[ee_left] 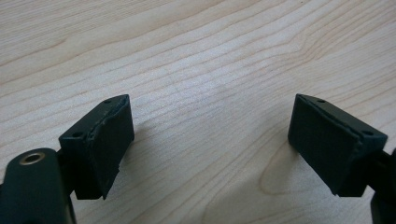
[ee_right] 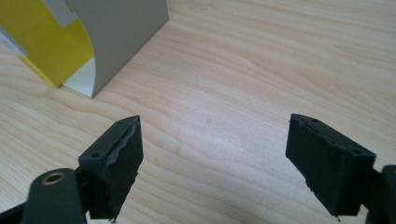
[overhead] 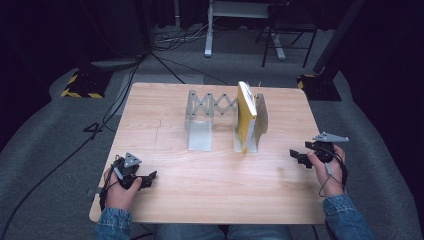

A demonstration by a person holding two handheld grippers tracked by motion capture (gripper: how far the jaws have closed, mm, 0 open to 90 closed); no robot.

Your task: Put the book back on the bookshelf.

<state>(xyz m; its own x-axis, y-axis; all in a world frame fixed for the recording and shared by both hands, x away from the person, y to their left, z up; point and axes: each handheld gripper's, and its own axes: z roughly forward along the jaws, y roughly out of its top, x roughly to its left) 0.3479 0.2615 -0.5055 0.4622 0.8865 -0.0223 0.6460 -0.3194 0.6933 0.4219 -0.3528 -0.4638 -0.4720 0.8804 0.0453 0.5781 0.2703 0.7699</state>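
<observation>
Denim sleeves (overhead: 114, 222) are coming in at the near edge of the high view, each hand holding a gripper over a pale wooden counter (overhead: 215, 190).

Counter: sitting on grey carpet (overhead: 45, 150), with cables running across the floor behind it.

Expanding metal bookend rack (overhead: 207, 120): standing upright toward the far middle of the counter, scissor lattice joining two grey end plates. Yellow book (overhead: 245, 117) is standing on edge at the rack's right end, leaning against the right plate (overhead: 261, 117). In the right gripper view the same plate (ee_right: 121, 37) and the book's yellow cover (ee_right: 51, 42) are showing at upper left, ahead of the jaws and well apart from them.

Right gripper (overhead: 300, 158): hovering near the counter's right edge, to the right of the book and nearer the person, jaws standing wide apart with nothing between them but bare wood.

Left gripper (overhead: 145, 179): sitting low at the near left of the counter, well apart from the rack and book. Its own view is showing both jaws spread wide over wood grain, holding nothing.
</observation>
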